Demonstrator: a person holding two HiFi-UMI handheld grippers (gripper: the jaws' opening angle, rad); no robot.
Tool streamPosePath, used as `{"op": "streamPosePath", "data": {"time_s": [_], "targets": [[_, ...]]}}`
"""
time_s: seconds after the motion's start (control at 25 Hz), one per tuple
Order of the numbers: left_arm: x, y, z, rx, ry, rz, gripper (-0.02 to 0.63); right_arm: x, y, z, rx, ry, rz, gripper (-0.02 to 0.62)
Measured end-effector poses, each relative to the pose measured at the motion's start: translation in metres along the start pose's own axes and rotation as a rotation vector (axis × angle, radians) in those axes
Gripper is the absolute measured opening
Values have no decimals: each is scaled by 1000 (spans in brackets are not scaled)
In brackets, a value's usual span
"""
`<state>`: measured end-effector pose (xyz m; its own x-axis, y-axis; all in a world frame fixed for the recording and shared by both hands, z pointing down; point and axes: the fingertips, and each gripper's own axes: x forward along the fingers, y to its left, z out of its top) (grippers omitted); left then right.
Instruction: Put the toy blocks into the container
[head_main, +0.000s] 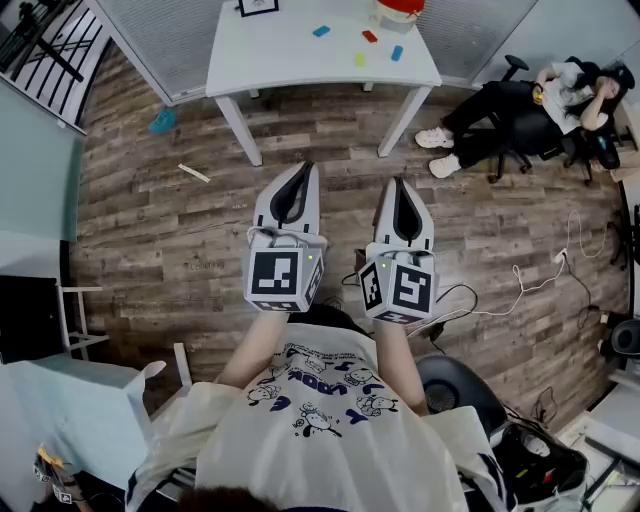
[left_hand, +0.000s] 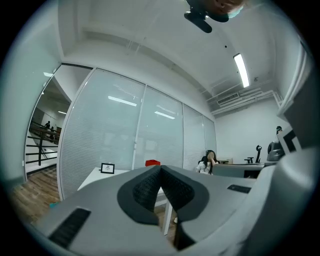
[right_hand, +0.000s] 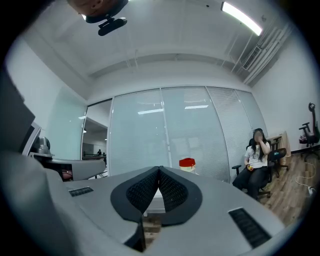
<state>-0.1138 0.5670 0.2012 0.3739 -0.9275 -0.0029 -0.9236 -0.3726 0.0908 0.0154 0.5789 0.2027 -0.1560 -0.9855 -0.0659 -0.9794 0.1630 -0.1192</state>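
Observation:
Several toy blocks lie on the white table (head_main: 290, 55) far ahead: a blue one (head_main: 321, 31), a red one (head_main: 369, 36), a yellow one (head_main: 359, 60) and another blue one (head_main: 397, 53). The container with a red lid (head_main: 398, 10) stands at the table's back right; it also shows as a small container (right_hand: 187, 164) and as a red lid (left_hand: 152, 162) beyond the jaws. My left gripper (head_main: 303, 168) and right gripper (head_main: 399, 183) are held level side by side over the wooden floor, well short of the table. Both are shut with nothing between the jaws.
A framed picture (head_main: 258, 6) stands at the table's back left. A person sits in a chair (head_main: 530, 100) to the right of the table. Cables (head_main: 530, 275) trail on the floor at right. A teal object (head_main: 162, 122) and a white stick (head_main: 194, 173) lie left of the table.

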Motion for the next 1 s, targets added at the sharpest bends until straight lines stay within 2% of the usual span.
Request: {"op": "streamPosePath", "data": {"time_s": [0.28, 0.72, 1.0], "targets": [[-1, -4, -2, 0, -2, 1, 25, -5, -3, 0, 6, -9, 1, -6], [-4, -27, -16, -21, 7, 21, 25, -19, -9, -9, 17, 13, 72, -6], [-3, -34, -21, -19, 27, 23, 25, -18, -11, -14, 33, 29, 80, -6]]}}
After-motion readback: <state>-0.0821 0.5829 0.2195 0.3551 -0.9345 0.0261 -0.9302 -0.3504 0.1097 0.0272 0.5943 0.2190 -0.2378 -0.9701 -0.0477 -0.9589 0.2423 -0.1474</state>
